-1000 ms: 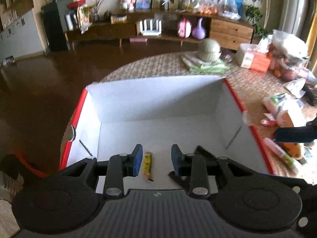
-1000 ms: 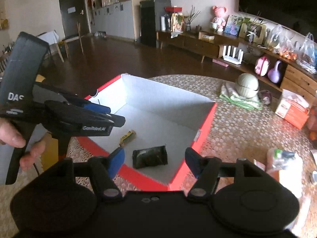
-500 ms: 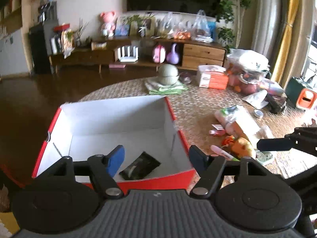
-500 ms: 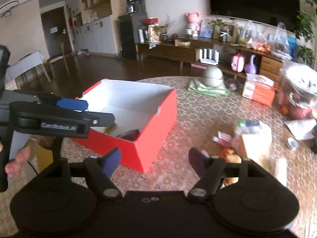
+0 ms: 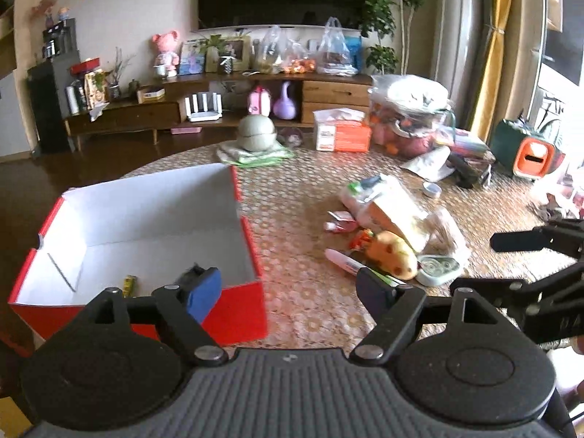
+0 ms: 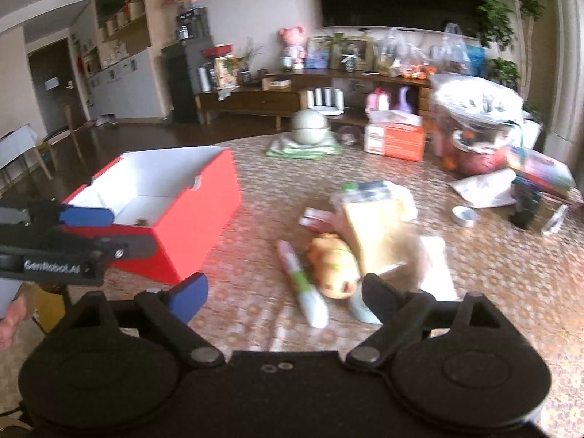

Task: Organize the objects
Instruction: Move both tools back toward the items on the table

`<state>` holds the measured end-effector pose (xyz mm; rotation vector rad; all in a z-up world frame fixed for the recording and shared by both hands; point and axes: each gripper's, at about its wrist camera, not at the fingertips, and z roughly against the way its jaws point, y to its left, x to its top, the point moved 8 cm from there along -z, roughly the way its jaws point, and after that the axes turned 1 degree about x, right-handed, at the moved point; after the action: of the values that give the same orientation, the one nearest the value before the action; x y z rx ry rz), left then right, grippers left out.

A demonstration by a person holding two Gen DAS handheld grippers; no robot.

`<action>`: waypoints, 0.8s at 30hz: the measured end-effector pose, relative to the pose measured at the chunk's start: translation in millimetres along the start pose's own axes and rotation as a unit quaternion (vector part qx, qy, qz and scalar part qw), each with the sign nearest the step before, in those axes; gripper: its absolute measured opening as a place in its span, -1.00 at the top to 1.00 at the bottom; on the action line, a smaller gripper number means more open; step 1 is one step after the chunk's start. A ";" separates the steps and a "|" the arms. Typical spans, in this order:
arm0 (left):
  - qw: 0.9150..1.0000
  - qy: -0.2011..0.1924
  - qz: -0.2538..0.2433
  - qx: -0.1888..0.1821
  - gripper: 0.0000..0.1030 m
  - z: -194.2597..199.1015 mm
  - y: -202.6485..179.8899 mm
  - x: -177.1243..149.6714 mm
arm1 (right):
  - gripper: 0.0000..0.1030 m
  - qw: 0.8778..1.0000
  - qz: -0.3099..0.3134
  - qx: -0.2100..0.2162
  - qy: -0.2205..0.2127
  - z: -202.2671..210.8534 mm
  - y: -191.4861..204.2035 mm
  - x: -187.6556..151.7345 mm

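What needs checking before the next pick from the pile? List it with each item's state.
1. Left gripper jaws open, holding nothing: ok.
2. Right gripper jaws open, holding nothing: ok.
3. Red box upright, top open: ok.
4. Marker pen lying free at the pile's near edge, ahead of the right gripper: ok.
5. Yellow plush toy free of the bags behind it: cannot tell.

"GenRobot.AI" is showing in white on the left claw point(image 6: 85, 217) body, just left of the red box point(image 6: 204, 219); orange carton's point(image 6: 396, 138) print is blurring, unreadable.
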<state>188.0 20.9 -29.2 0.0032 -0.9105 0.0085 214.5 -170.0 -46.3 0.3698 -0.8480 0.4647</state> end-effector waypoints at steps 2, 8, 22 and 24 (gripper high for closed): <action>1.000 0.004 -0.004 -0.006 -0.58 -4.8 -10.2 -3.4 | -0.84 1.000 -0.004 -0.013 -0.003 3.4 -13.9 -3.5; 0.999 0.015 -0.031 -0.008 -0.64 -23.6 -40.6 -12.1 | -0.87 0.999 -0.025 -0.044 -0.003 8.6 -57.1 -14.4; 0.999 0.050 -0.007 -0.009 -1.00 -71.3 -69.0 -21.7 | -0.87 0.996 -0.051 -0.068 0.004 0.0 -104.9 -26.9; 0.998 0.058 -0.015 -0.005 -1.00 -79.1 -74.3 -23.2 | -0.87 0.996 -0.052 -0.071 0.006 -4.5 -109.6 -28.3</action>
<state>236.9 -53.1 -96.0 0.0073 -0.7948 -0.0238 259.1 -266.6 -85.1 0.2772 -0.8408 0.3084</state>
